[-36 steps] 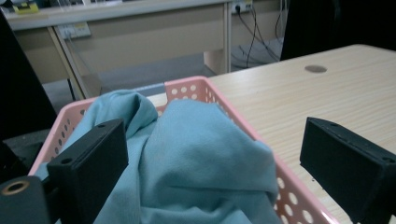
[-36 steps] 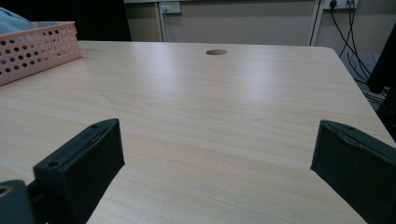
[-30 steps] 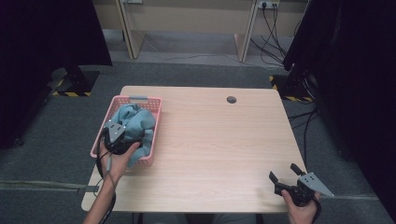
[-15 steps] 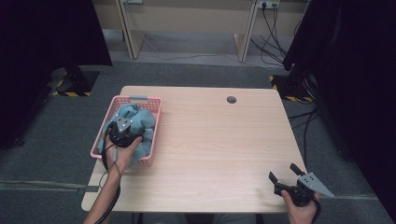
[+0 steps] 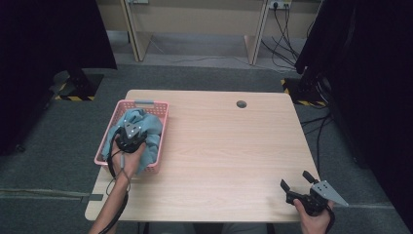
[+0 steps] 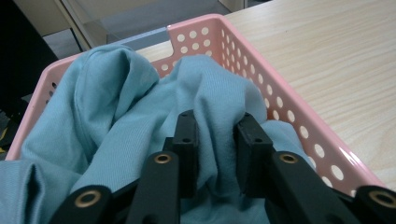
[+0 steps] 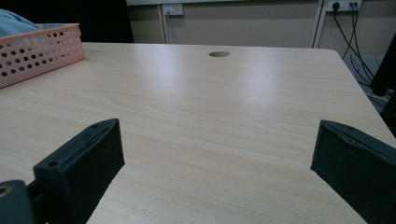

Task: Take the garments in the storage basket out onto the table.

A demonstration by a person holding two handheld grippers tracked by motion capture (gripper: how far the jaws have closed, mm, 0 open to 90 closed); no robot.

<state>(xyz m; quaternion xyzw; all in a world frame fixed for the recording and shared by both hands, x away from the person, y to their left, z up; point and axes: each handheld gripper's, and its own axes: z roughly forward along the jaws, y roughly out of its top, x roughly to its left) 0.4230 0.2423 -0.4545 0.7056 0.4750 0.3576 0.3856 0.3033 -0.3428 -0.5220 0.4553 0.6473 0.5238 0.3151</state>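
Left gripper [image 6: 214, 140] reaches down into the pink perforated plastic basket [image 5: 108, 137], jaws pinching a fold of soft, ribbed teal cloth [image 6: 135, 116] heaped inside. Right gripper [image 5: 298, 184] rests low at the wood-grain table's [image 5: 229, 146] near right corner, jaws spread wide.

Soft ribbed teal cloth [image 6: 116, 112], perforated glossy pink plastic basket [image 6: 285, 107], smooth pale wood-grain table [image 7: 224, 116], matt black fingers [image 6: 250, 140]

L gripper [image 5: 130, 132] in pink basket [image 5: 146, 104] on blue cloth [image 5: 151, 141]; R gripper [image 5: 298, 183] jaws apart, table [image 5: 224, 146] corner.
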